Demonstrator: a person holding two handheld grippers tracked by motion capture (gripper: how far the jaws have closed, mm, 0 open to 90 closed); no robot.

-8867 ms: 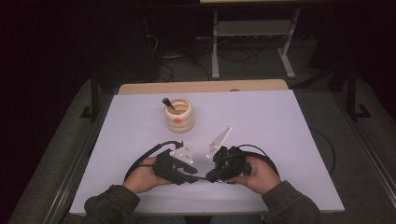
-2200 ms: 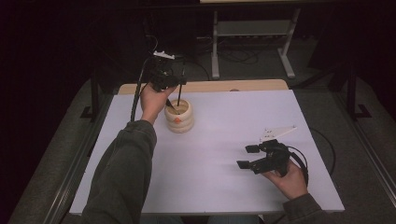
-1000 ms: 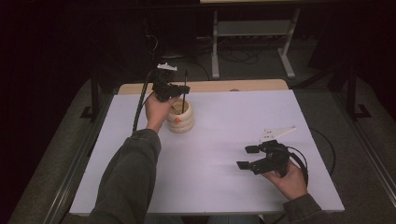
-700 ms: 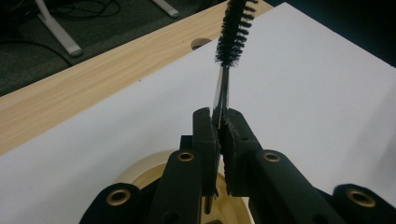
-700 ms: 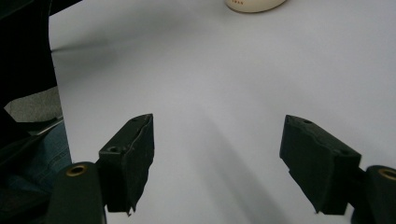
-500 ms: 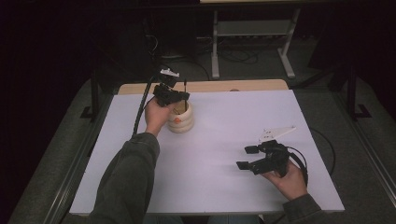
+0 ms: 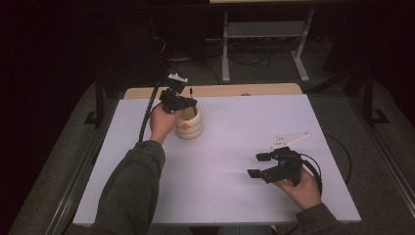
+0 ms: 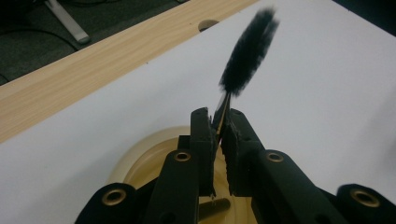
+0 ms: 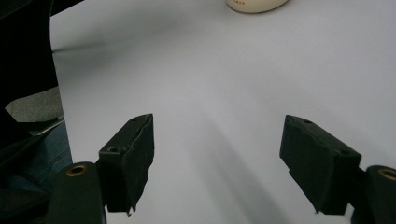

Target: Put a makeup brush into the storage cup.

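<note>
Brush (image 8: 247, 51) pinched in left tongs (image 8: 220, 122), above cup (image 7: 190, 125)

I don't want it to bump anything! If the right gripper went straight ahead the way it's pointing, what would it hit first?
Probably nothing soon. The right gripper, open, points across bare white table; the cream pot sits far ahead, slightly off-line.

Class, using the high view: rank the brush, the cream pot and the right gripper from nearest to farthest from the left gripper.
1. Brush: clamped between the left gripper's fingers, above the pot.
2. Cream pot: just beneath that gripper, at the table's far left.
3. Right gripper: far across the white table, near the right front, fingers open and holding nothing.
</note>
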